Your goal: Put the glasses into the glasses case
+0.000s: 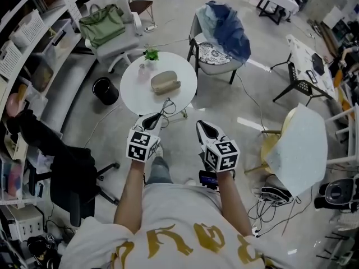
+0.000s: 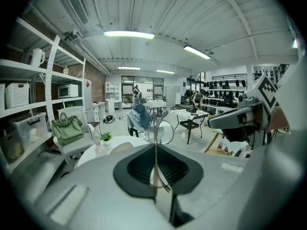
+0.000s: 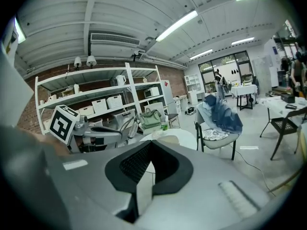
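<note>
Round white table (image 1: 133,93), standing on the grey floor (image 1: 252,97) ahead of me. On its top:
- one beige glasses case (image 1: 165,82), near the middle
- one small green potted plant (image 1: 151,55), at the far edge
- one small clear item (image 1: 142,68), just beside the plant, too small for me to identify

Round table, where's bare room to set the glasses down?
Bare top lies left of the glasses case, toward the table rim, and along the near edge. The far side by the small plant is crowded.
</note>
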{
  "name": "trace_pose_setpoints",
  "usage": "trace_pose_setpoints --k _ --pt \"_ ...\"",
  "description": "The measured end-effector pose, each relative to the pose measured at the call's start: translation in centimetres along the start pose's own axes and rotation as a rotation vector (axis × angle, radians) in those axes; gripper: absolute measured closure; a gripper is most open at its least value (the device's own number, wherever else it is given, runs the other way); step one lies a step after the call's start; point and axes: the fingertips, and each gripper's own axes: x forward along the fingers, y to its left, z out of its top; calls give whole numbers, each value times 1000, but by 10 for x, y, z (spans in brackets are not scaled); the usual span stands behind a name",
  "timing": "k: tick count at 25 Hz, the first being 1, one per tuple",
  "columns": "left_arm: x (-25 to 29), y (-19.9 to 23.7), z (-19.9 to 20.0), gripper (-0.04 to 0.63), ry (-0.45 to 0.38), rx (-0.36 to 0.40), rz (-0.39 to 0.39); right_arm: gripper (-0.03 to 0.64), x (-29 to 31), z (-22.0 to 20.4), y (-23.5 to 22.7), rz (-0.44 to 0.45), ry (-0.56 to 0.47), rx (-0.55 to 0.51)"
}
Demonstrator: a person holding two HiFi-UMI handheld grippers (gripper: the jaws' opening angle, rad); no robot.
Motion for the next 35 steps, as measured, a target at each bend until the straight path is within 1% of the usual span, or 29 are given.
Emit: trace_pose_setpoints --k 5,10,15,22,25,28,31,35 --pt "44 53 6 581 49 23 -56 597 64 13 -10 -36 27 45" --pt "83 104 10 581 107 81 -111 597 121 27 -21 -86 42 91" --pt "116 140 10 581 125 113 -181 597 164 37 -29 -146 49 120" --pt "152 164 9 581 139 171 -275 597 198 48 -38 -210 42 133" --pt "162 172 6 581 152 186 -289 597 200 44 -42 -234 42 155" --pt "169 178 4 581 166 205 -295 597 201 50 -48 -249 19 179" --pt "174 178 3 581 178 233 -304 597 205 57 -53 -253 2 188" --pt "181 175 1 581 194 260 -318 597 217 54 -57 -241 15 198"
